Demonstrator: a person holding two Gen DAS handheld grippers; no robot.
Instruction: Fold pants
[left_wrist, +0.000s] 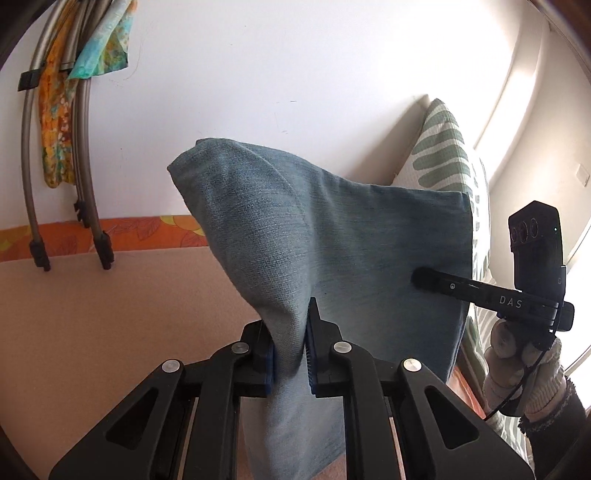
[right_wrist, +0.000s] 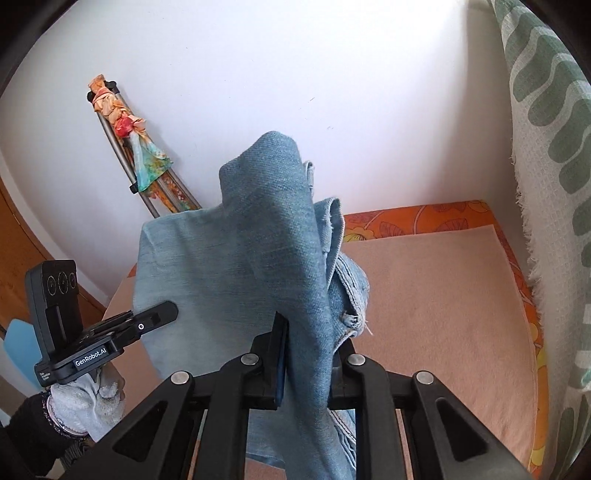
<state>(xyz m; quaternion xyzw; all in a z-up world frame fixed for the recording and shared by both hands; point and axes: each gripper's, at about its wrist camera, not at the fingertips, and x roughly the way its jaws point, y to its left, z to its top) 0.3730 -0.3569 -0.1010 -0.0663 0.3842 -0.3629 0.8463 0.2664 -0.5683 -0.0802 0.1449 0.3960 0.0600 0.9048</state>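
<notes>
Jaws clamped tight on bunched denim, both left gripper and right gripper. Faded blue denim pants held up off peach-coloured bed cover, draped between the two. White plain wall behind. Green-and-white patterned pillow at the side. Gloved hands gripping handles.

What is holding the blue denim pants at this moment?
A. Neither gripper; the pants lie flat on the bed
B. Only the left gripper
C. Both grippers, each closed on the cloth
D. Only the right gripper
C: the left gripper pinches a bunch of the pants between its blue pads, and the right gripper is likewise shut on the denim, which hangs lifted between them.
</notes>
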